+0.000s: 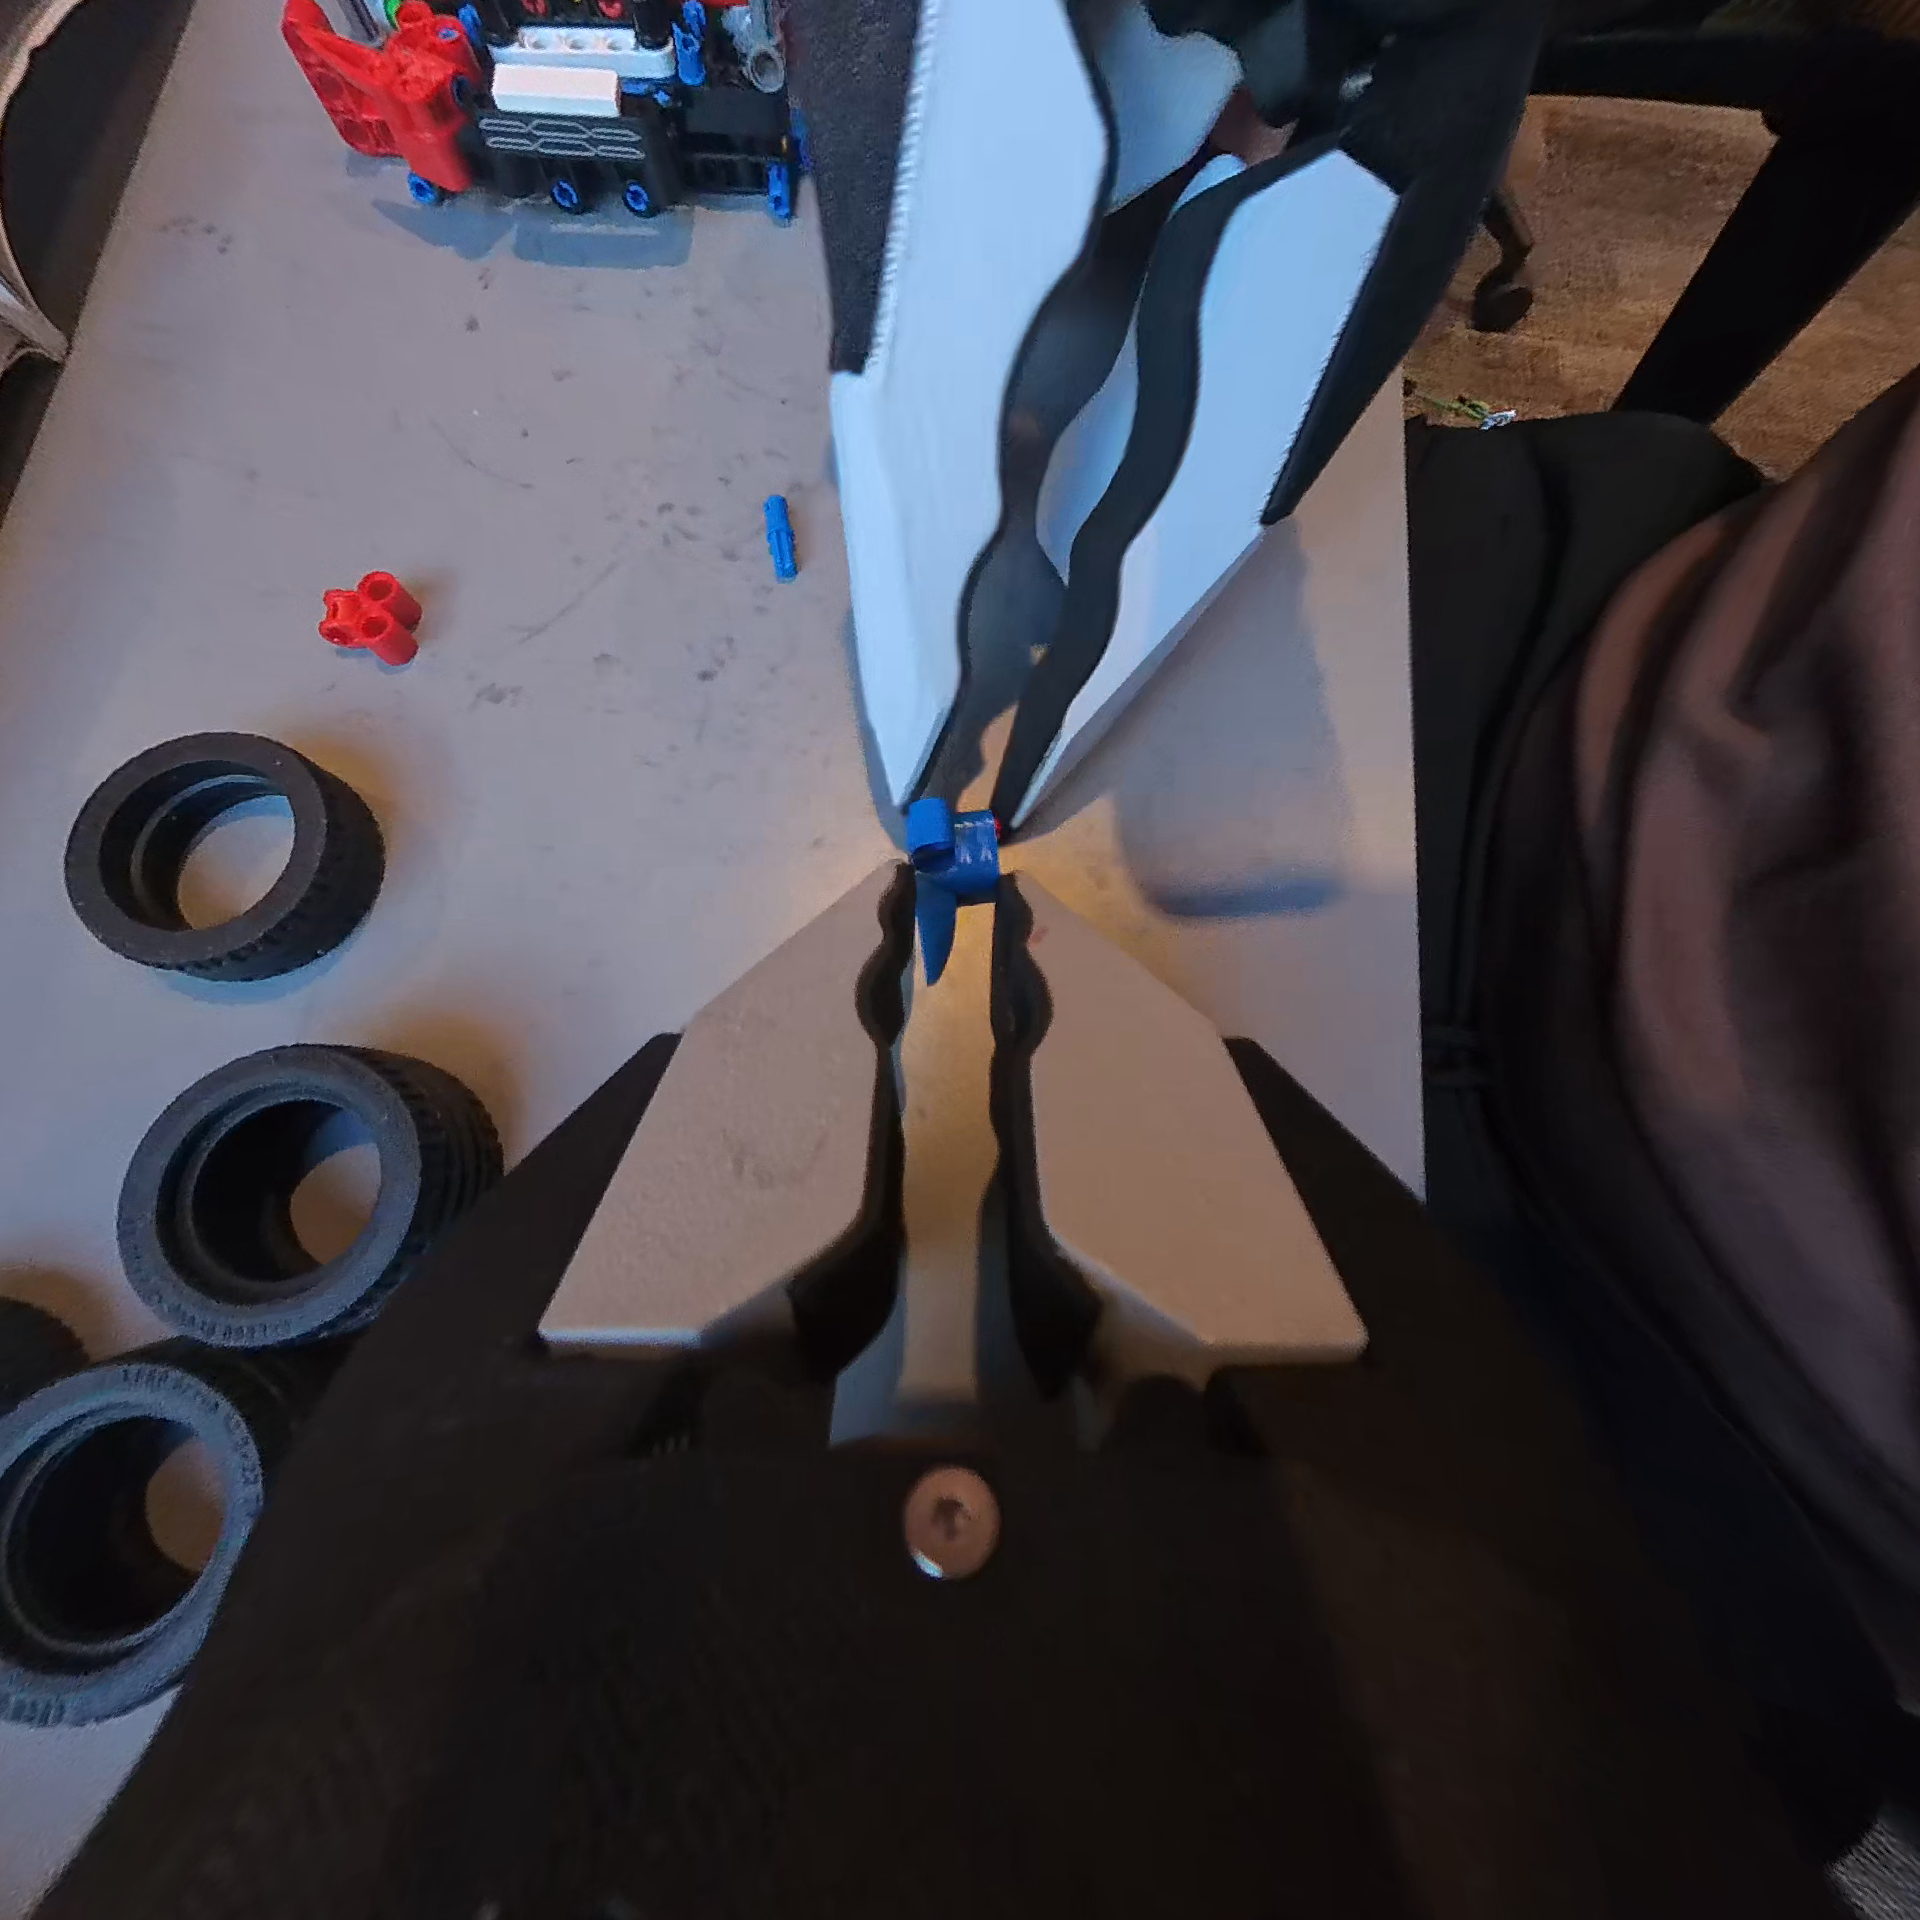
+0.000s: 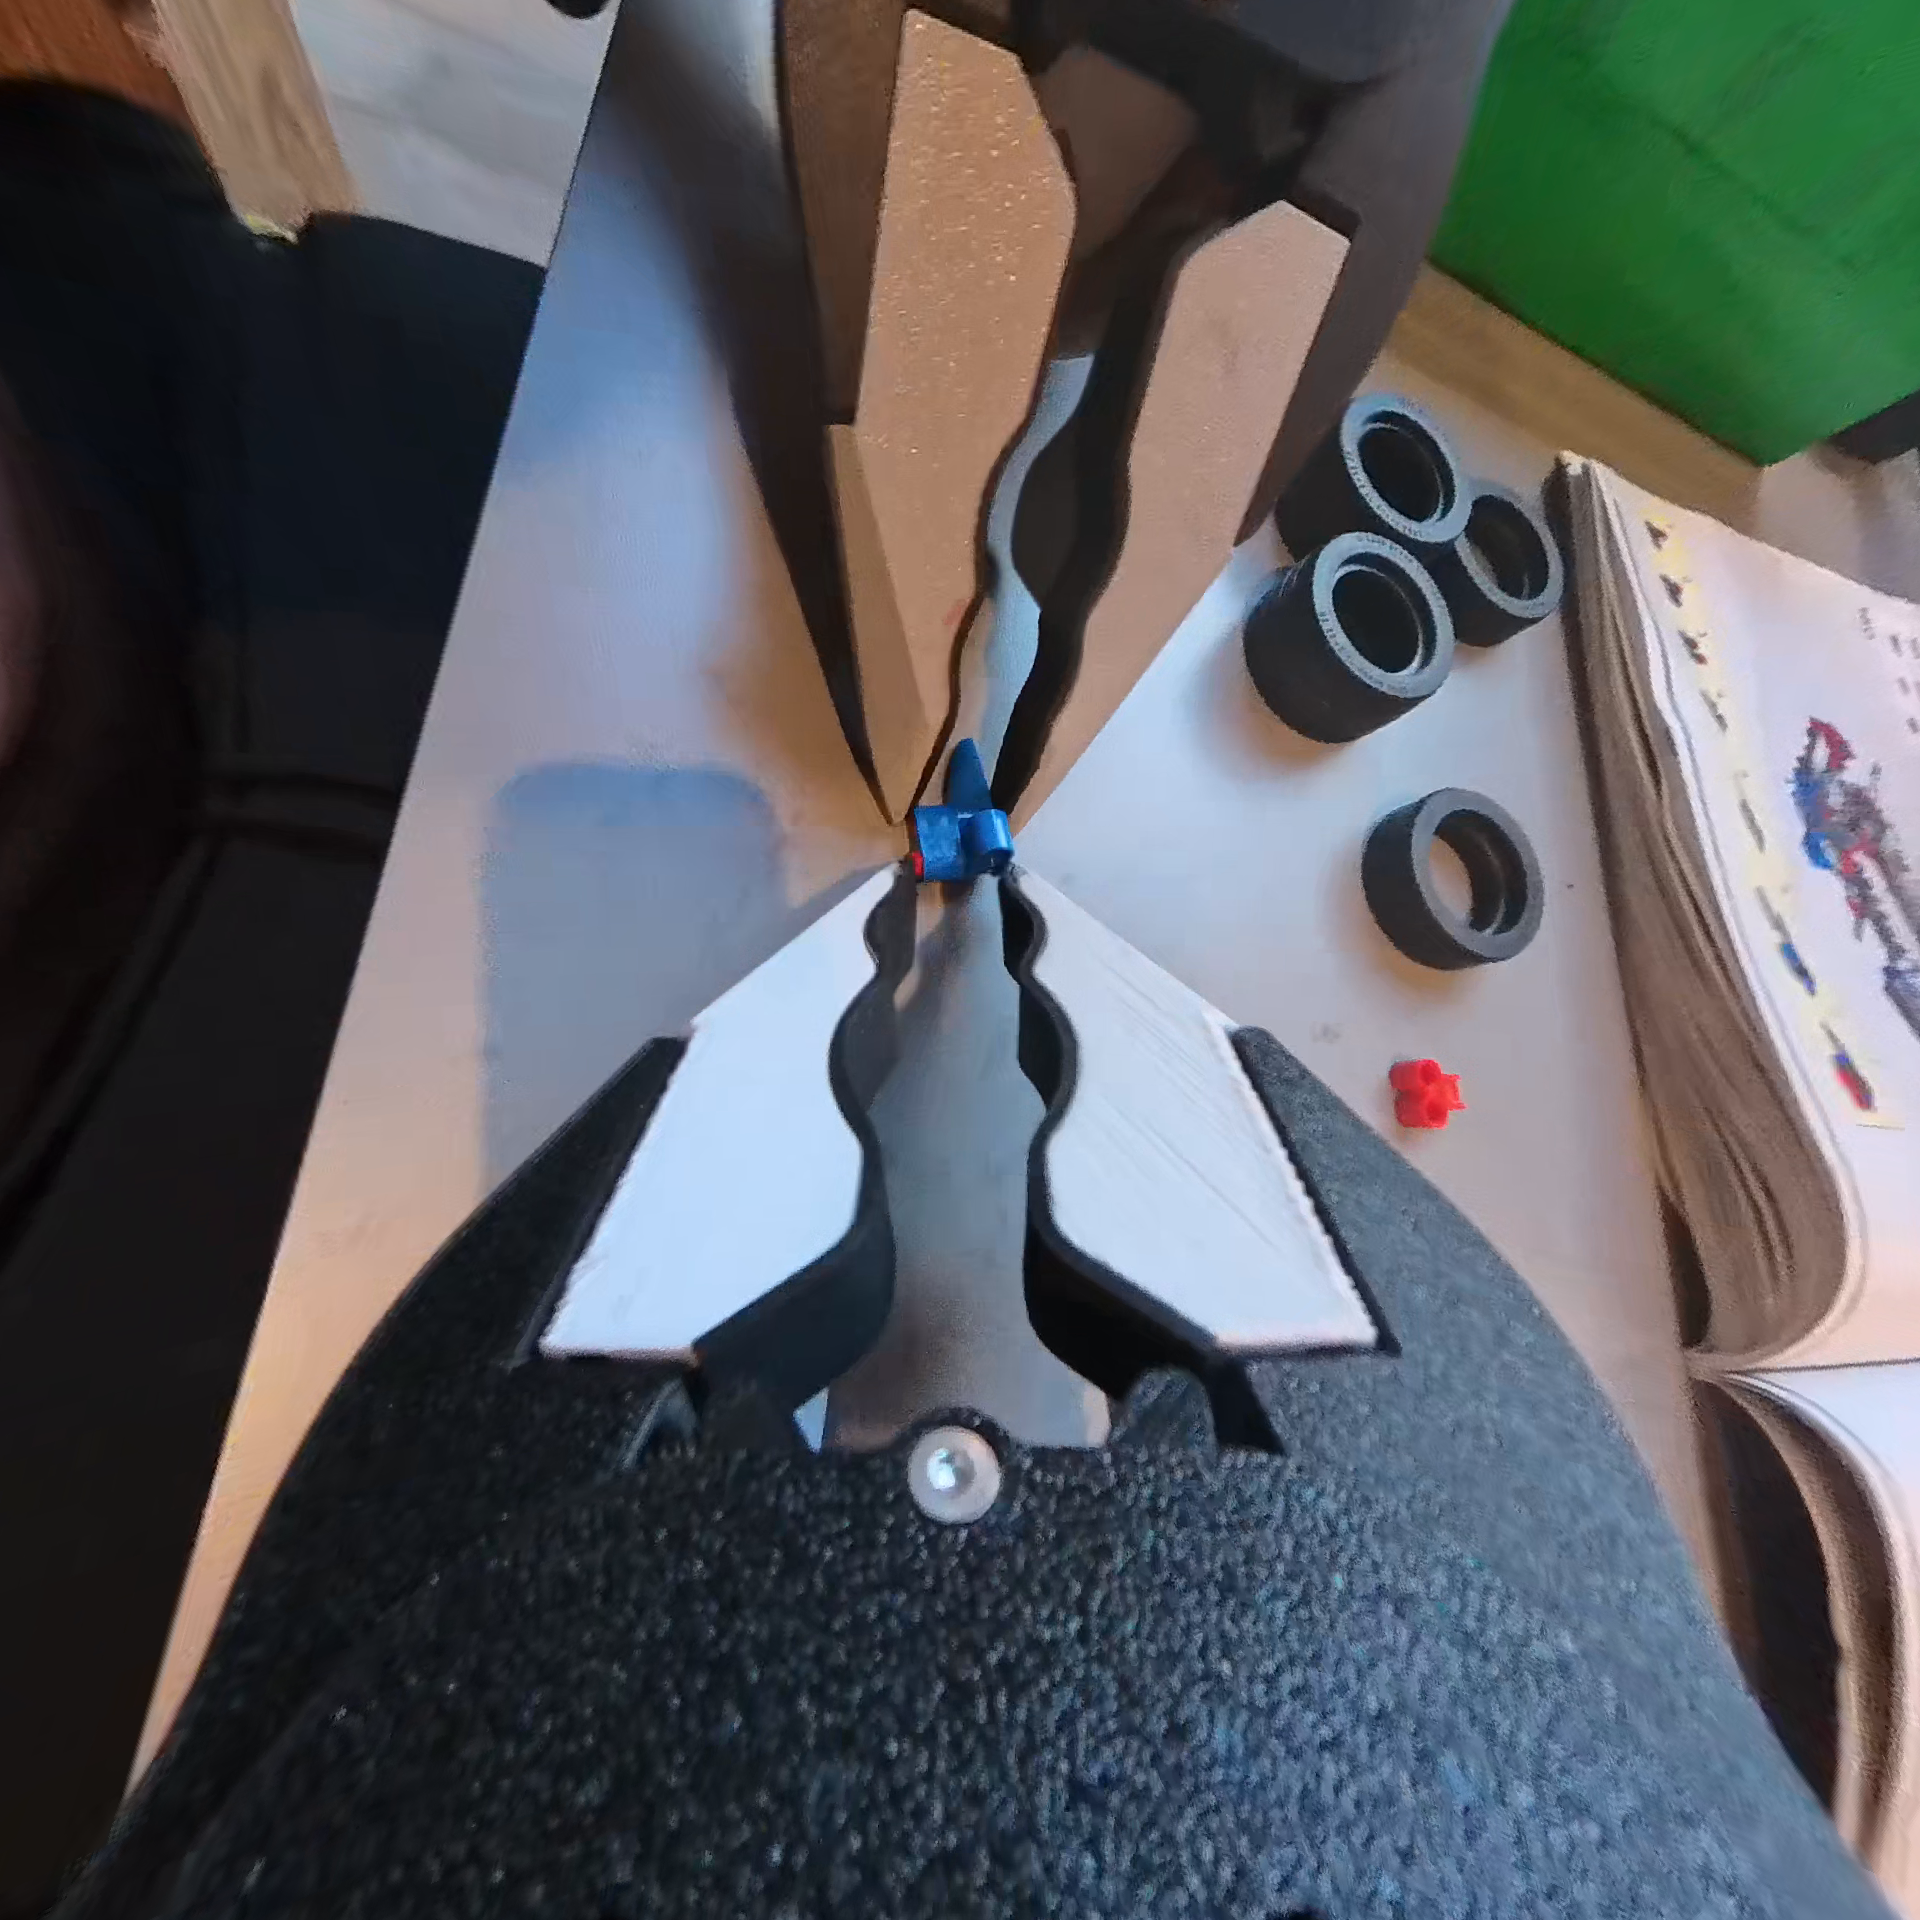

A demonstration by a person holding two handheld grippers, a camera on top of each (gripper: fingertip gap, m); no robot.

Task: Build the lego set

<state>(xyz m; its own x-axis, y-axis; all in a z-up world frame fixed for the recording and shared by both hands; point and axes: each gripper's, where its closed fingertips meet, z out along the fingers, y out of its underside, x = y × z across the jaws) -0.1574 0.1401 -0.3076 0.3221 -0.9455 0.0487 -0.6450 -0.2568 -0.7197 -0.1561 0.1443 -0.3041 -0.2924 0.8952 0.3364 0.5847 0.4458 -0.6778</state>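
We hold the blue connector piece (image 1: 951, 847) above the bench (image 1: 520, 416) between both tongs, left tongs (image 1: 954, 883) and right tongs (image 2: 956, 871) each pinched narrow on it. Risk: uneven squeeze or twist could flick it away.

Opposed close wrist views share the blue piece (image 1: 951, 847).
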